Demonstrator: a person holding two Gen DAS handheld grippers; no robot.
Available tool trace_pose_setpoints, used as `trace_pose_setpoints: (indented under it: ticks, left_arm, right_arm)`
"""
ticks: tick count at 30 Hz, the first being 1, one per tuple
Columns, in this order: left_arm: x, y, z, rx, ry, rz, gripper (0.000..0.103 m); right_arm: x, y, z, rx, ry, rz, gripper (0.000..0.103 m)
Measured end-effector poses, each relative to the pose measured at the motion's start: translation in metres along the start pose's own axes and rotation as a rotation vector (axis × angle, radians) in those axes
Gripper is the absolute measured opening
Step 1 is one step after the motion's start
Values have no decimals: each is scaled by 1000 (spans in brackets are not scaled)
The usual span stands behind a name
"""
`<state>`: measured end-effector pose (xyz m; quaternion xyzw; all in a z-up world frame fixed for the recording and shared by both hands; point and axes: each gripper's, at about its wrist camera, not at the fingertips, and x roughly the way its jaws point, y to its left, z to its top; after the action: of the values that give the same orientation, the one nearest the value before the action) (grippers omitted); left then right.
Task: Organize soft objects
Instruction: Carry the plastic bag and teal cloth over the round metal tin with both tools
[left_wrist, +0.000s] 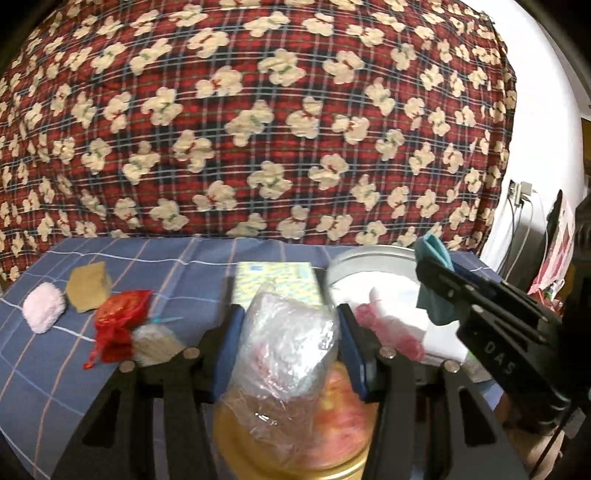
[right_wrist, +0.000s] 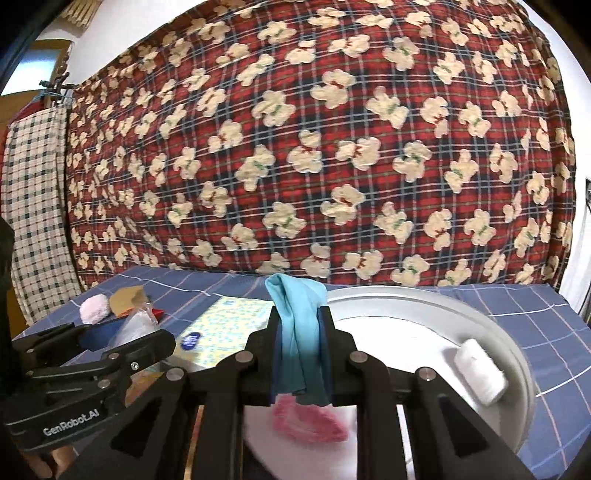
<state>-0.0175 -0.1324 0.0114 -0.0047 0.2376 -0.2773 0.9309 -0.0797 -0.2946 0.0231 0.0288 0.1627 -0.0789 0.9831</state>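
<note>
My left gripper is shut on a crumpled clear plastic bag, held above a round gold tin. My right gripper is shut on a teal cloth and holds it over the round white tub; the cloth also shows in the left wrist view. In the tub lie a pink fuzzy item and a white roll. On the blue checked table cover to the left lie a pink puff, a tan sponge, a red pouch and a beige item.
A yellow-patterned tissue pack lies behind the bag. A red plaid bear-print blanket hangs behind the table. A checked cloth hangs at far left. Cables and a wall socket are at right.
</note>
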Motion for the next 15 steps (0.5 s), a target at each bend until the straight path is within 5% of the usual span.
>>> trace_pose_setpoints:
  ticks: [15]
  left_arm:
    - [20, -63, 12, 48, -7, -89, 50]
  right_arm:
    - [-9, -80, 5, 105, -15, -108, 20]
